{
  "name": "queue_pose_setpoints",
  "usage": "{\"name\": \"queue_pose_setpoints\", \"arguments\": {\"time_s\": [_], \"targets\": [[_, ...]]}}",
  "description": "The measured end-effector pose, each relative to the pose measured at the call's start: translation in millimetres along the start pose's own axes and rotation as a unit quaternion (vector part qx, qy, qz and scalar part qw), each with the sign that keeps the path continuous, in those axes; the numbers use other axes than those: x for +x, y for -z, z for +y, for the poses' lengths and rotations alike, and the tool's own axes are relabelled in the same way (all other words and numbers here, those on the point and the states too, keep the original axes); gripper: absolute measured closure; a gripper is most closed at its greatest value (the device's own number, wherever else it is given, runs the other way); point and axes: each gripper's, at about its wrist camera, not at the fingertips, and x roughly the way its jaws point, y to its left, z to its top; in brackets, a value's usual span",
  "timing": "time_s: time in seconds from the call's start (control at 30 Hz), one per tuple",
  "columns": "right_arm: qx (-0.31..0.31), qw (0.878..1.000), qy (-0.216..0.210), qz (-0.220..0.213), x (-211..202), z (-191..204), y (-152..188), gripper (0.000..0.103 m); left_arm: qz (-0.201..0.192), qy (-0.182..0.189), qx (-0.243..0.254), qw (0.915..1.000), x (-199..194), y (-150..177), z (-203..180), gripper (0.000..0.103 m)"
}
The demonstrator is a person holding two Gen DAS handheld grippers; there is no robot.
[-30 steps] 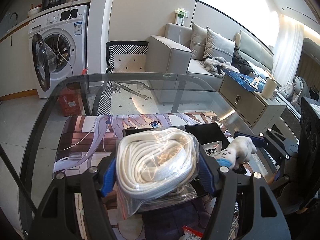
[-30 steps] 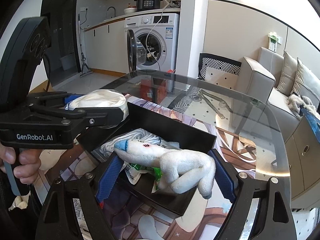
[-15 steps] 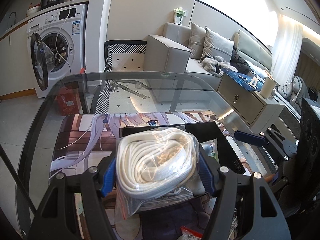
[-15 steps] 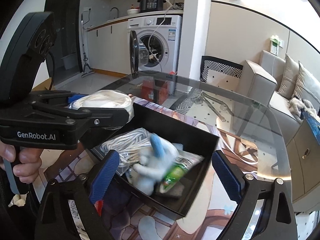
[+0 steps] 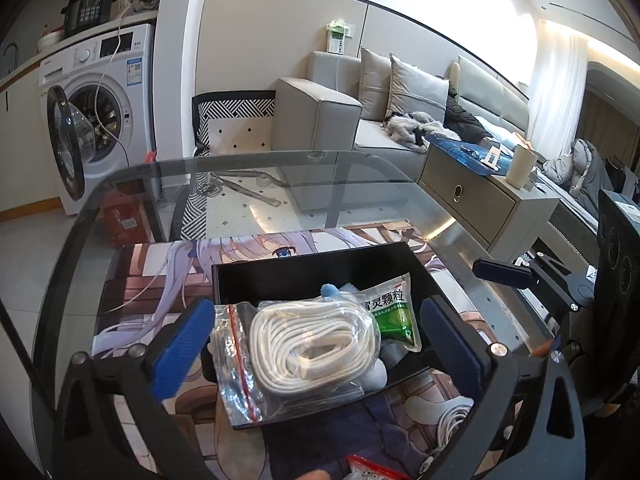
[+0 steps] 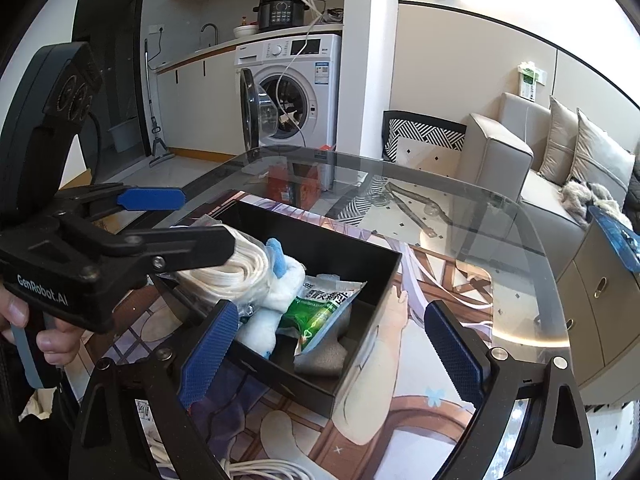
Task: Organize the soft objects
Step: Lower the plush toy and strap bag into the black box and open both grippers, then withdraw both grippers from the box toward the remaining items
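Observation:
A black open box [image 5: 304, 268] [image 6: 376, 280] sits on the printed mat. In it lie a clear bag of coiled white cord [image 5: 312, 344] [image 6: 236, 268], a white plush toy with a blue tip [image 6: 276, 292] [image 5: 330, 291] and a green and white packet [image 5: 390, 312] [image 6: 320, 312]. My left gripper [image 5: 316, 340] is open, its blue pads wide on either side of the cord bag, which rests in the box. My right gripper [image 6: 332, 356] is open and empty above the box's near right side.
The printed mat [image 6: 420, 412] lies on a glass table [image 5: 248, 176]. Loose white cord [image 6: 272, 470] and a red-edged packet [image 5: 372, 470] lie near the front. A sofa [image 5: 340, 112] and a washing machine [image 6: 292, 92] stand beyond the table.
My left gripper opened and the cord bag dropped into the box. My right gripper released the plush toy into the box a second ago and stays open.

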Motion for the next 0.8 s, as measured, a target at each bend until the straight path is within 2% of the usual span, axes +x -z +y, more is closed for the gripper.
{"name": "queue_pose_setpoints", "arguments": {"time_s": [0.13,0.27,0.8], "targets": [[0.007,1.000,0.003,-0.003,-7,-1,5,0.007,-0.007,-0.009,0.006,0.9999,-8,3,-2,0.000],[0.020,1.000,0.000,-0.009,-13,-2,8,0.001,-0.012,-0.019,0.010,0.9997,-14,8,-3,0.000],[0.032,0.999,-0.012,-0.010,-41,11,39,0.001,-0.018,-0.036,0.027,0.9988,-39,43,-12,0.000]]}}
